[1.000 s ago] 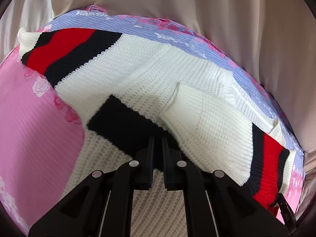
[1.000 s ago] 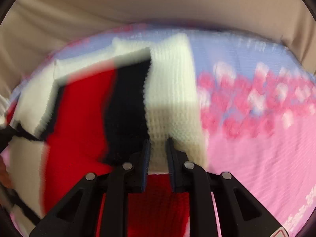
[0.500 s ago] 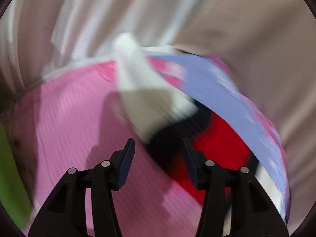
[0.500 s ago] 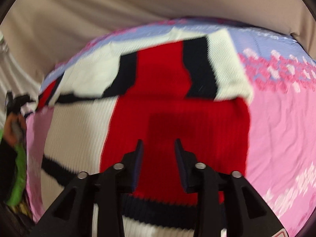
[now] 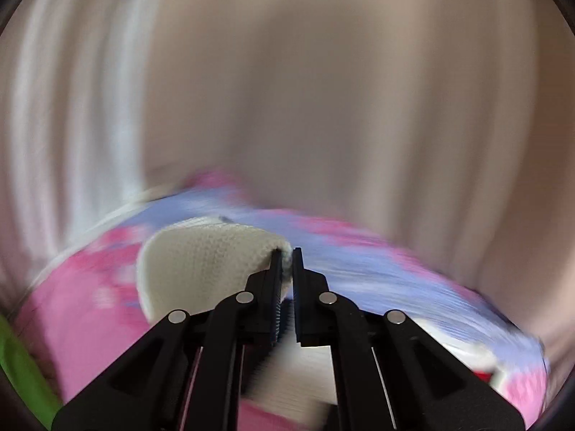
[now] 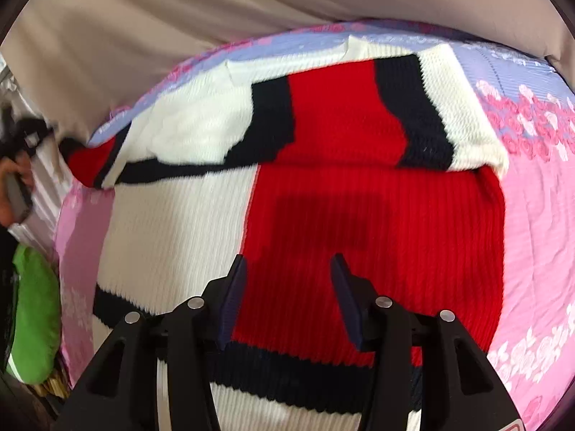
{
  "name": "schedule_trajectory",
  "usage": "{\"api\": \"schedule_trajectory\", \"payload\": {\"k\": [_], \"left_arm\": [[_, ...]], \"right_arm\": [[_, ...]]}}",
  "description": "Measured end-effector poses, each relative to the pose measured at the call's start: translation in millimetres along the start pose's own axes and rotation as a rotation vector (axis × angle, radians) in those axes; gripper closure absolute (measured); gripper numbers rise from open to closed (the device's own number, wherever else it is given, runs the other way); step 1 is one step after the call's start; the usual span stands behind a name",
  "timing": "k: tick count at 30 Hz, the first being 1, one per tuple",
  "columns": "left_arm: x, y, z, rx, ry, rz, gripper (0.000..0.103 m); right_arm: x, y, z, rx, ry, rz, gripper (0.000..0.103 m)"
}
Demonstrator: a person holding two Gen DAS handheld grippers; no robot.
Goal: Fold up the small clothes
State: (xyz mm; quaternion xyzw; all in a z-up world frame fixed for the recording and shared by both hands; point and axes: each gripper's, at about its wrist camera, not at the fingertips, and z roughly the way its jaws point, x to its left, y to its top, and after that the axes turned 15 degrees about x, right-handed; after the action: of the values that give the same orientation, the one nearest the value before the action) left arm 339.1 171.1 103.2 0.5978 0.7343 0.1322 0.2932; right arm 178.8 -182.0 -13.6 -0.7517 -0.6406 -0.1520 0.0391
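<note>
A knit sweater in white, red and navy lies spread on a pink and lilac floral bedsheet. Its sleeves are folded across its upper part. My right gripper is open and empty, hovering just above the red panel. In the blurred left wrist view my left gripper is shut on a white knit edge of the sweater, lifted off the sheet. What lies under the left gripper is hidden.
Beige curtains hang behind the bed and fill most of the left wrist view. A green object lies at the bed's left edge. A hand holding the other gripper shows at far left.
My right gripper let go of the sleeve, opened and drew back over the red panel. My left gripper opened, swung left, then shut on a white knit edge and lifted it.
</note>
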Motion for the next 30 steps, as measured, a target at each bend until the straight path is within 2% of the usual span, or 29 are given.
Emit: {"api": "schedule_trajectory", "payload": {"k": [2,3,5,6,9,11,13,14,18,21,24,27,28,29,30], "left_arm": [[-64.7,-24.7,-7.4,0.025,-0.106,0.101,0.098],[-101.4,-47.8,-5.0,0.070,-0.171,0.150,0.098],[-148.8,-93.9,7.3,0.168,-0.293,0.204,0.095],[-175.9,-128.4,23.1,0.246,-0.349,0.251,0.093],[-198.5,-195.1,58.2,0.396,-0.335,0.253,0.091],[-182.2,-222.2,72.0,0.452,-0.348,0.179,0.091],[-156.9,-228.9,72.0,0.456,-0.347,0.095,0.091],[-146.6,-226.1,70.6,0.452,-0.338,0.058,0.090],[-67.5,-197.9,82.8,0.429,-0.250,-0.227,0.083],[-15.5,-176.4,90.3,0.401,-0.242,-0.408,0.083],[7.7,-161.3,94.6,0.361,-0.235,-0.478,0.083],[19.1,-163.6,106.9,0.389,-0.284,-0.544,0.084],[20.6,-164.3,114.6,0.414,-0.287,-0.556,0.085],[24.0,-163.5,116.6,0.423,-0.289,-0.560,0.094],[30.3,-159.9,114.7,0.421,-0.300,-0.557,0.095]], "right_arm": [[-7.6,4.0,-5.1,-0.018,0.017,0.025,0.055],[-12.7,5.0,-8.5,-0.030,0.025,0.038,0.055],[-25.3,1.1,-16.9,-0.056,0.034,0.062,0.055],[-30.6,0.8,-18.9,-0.067,0.035,0.074,0.054],[-57.7,-6.0,-23.2,-0.063,0.032,0.117,0.053],[-72.3,-8.7,-26.5,-0.063,0.029,0.139,0.053],[-82.8,-7.4,-33.2,-0.086,0.024,0.151,0.052],[-86.9,-6.2,-35.7,-0.097,0.028,0.154,0.049],[-98.0,23.2,-36.2,-0.117,0.088,0.175,0.046],[-109.0,61.4,-24.5,-0.115,0.152,0.225,0.043],[-116.4,93.5,-10.2,-0.129,0.126,0.295,0.043],[-115.6,114.9,10.0,-0.104,0.108,0.330,0.043],[-113.5,116.8,14.0,-0.099,0.107,0.331,0.046],[-107.1,119.3,16.6,-0.103,0.101,0.316,0.066],[-100.1,122.2,17.6,-0.106,0.099,0.285,0.093]]}}
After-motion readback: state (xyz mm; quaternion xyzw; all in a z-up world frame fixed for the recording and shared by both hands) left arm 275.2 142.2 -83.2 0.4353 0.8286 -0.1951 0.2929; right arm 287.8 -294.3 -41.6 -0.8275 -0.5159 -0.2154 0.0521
